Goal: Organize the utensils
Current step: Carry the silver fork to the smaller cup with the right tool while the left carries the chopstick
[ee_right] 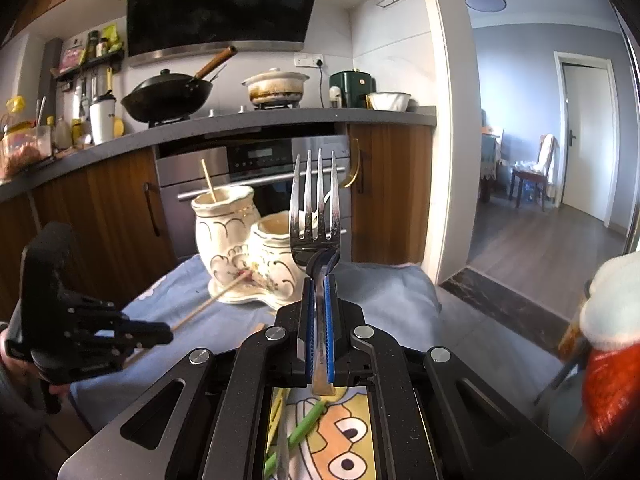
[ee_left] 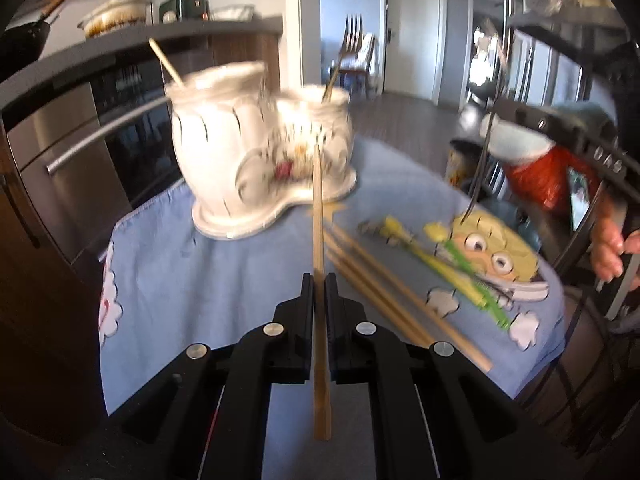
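**Utensils partly sorted**

My left gripper [ee_left: 319,288] clamps a chopstick [ee_left: 318,216] aimed at the holder [ee_left: 256,152]; my right gripper [ee_right: 319,292] clamps a fork [ee_right: 316,208] upright. Each pot already holds one utensil. Loose chopsticks [ee_left: 376,280] remain on the cloth [ee_left: 200,280], I judge.

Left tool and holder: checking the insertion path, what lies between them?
Only bare blue cloth lies between the left tool and the ceramic holder, in the left wrist view.

On the black frame of the right gripper [ee_left: 592,148], seen in the left wrist view, pale letters stand. Only "DAS" can be read. Other markings are too blurred.
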Available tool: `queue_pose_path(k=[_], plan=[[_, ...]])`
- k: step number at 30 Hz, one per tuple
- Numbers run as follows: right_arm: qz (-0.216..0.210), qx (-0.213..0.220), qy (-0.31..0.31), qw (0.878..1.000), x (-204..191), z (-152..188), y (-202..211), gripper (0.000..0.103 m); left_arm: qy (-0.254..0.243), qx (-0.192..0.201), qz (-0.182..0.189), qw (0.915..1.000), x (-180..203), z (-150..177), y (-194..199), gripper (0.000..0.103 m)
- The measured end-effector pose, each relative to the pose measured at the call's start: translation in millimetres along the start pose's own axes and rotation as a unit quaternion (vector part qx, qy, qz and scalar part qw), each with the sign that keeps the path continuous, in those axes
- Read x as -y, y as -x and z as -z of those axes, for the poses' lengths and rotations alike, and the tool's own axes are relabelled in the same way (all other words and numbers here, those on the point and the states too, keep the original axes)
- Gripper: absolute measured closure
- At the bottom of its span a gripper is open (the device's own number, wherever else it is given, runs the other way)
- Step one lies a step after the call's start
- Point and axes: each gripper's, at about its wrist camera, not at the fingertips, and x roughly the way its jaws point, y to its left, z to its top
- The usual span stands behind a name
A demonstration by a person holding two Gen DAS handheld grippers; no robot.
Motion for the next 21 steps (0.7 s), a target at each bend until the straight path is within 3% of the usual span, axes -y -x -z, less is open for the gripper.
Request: queue_pose_path(k=[11, 21], plan=[[-0.018, 0.022, 0.013, 1.0, -10.1, -22.9, -1.4, 0.098, 0.021, 0.081, 0.014, 0.9964, -9.7, -22.7, 27.5, 0.097], [-0.037, 0.041, 0.018, 0.998, -17.6, -58.1, -25.3, 0.098, 0.051, 0.168, 0.02, 0.9844, -34.9, -57.4, 43.4, 0.097]])
